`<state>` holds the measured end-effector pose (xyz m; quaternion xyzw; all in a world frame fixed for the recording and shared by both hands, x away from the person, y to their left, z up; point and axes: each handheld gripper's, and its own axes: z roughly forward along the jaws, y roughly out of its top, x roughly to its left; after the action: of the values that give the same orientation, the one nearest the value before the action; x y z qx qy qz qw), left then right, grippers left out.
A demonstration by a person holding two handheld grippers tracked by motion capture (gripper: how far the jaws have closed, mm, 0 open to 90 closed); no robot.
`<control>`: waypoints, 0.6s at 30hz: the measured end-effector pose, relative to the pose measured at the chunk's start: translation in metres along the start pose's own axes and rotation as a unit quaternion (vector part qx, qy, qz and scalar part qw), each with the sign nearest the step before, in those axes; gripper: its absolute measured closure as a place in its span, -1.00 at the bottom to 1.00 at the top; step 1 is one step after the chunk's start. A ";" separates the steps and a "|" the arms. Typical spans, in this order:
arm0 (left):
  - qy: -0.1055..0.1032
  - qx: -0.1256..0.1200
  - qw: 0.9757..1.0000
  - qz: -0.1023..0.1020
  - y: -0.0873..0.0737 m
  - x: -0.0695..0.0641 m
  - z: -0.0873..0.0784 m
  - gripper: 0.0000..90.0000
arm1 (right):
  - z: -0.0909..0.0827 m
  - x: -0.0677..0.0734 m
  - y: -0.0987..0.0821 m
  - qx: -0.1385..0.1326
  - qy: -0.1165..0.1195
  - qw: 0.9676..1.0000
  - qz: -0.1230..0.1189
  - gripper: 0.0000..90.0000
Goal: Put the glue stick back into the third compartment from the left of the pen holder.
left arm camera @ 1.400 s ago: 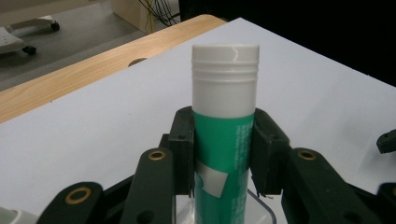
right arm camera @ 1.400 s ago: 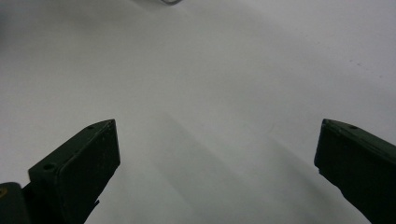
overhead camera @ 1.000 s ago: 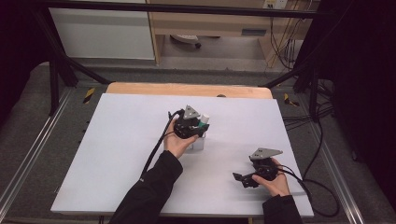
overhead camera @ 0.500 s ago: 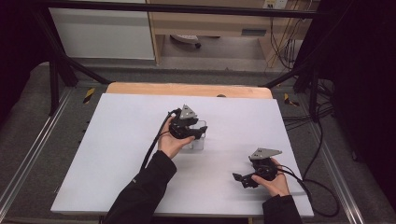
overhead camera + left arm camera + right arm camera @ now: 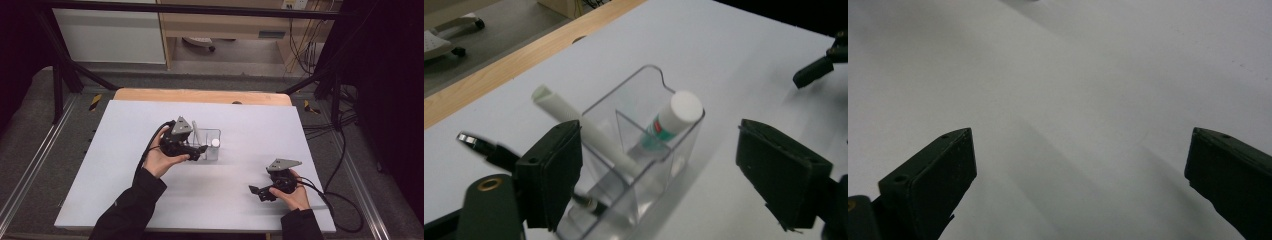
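A clear plastic holder with compartments stands on the white table. In it lean a long white stick and a white-capped tube with a green and red label. My left gripper sits just left of the holder; its jaws have just been opening. In the left gripper view the left gripper is open, its pads standing wide on either side of the holder's near end without pressing on it. My right gripper rests low at the front right, open over bare table.
The table's wooden back edge runs behind the white sheet. Cables trail off the right side near the right hand. Metal frame rails flank the table. The right gripper's jaw tip shows beyond the holder.
My left gripper has drawn back to the left off the holder and its jaws have spread apart. The holder and its contents stay in place. The right gripper has not moved.
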<state>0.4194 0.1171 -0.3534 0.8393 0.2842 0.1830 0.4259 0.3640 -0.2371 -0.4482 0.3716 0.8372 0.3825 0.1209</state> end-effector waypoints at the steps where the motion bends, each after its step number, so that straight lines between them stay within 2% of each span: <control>1: 0.000 0.002 1.000 0.003 -0.005 0.001 -0.004 -0.65 | 0.000 0.000 0.000 0.000 0.000 1.000 0.001 -0.99; 5: 0.008 0.008 1.000 0.001 -0.027 0.006 -0.019 -0.76 | 0.001 0.000 0.000 0.000 -0.001 1.000 0.000 -0.99; 10: 0.024 0.025 0.999 -0.014 -0.061 0.015 -0.034 -0.83 | 0.001 0.000 0.000 -0.001 0.000 1.000 0.000 -0.99; 18: 0.025 0.042 0.998 -0.035 -0.120 0.025 -0.048 -0.84 | 0.001 0.001 -0.001 0.003 0.002 1.000 0.003 -0.99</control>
<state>0.3739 0.2192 -0.4229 0.8413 0.3313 0.1766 0.3890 0.3631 -0.2359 -0.4490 0.3736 0.8375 0.3810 0.1175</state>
